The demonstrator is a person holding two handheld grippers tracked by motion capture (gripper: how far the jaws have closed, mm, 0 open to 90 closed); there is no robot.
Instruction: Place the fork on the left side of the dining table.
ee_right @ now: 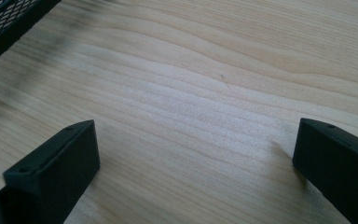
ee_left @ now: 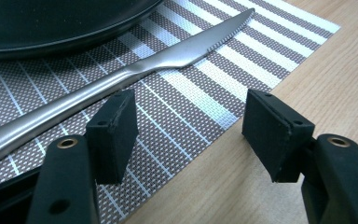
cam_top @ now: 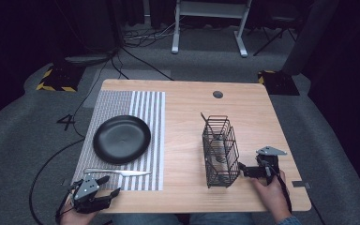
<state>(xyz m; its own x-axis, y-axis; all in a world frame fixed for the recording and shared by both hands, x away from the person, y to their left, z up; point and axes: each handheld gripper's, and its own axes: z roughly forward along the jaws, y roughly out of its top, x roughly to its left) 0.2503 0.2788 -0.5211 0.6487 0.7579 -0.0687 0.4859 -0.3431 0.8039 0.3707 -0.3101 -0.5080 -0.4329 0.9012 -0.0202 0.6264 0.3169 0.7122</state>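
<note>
A steel table knife (cam_top: 118, 172) (ee_left: 135, 70) lies on the striped placemat (cam_top: 145, 112) (ee_left: 200, 93), just in front of a black plate (cam_top: 122, 138) (ee_left: 51, 23). At the table's near left corner, my left gripper (cam_top: 112, 184) (ee_left: 191, 116) stands open. Its jaws hold nothing, and the knife's handle lies just beyond the left jaw. A black wire cutlery basket (cam_top: 220, 150) (ee_right: 9, 18) stands right of centre with some cutlery in it. My right gripper (cam_top: 242, 170) (ee_right: 196, 135) is open over bare wood, close to the basket's near right side.
The wooden table (cam_top: 183, 140) has a round cable hole (cam_top: 218, 94) near its far edge. A grey tab (cam_top: 299, 184) sits at the right edge. Beyond the table are floor cables and a desk frame (cam_top: 211, 23).
</note>
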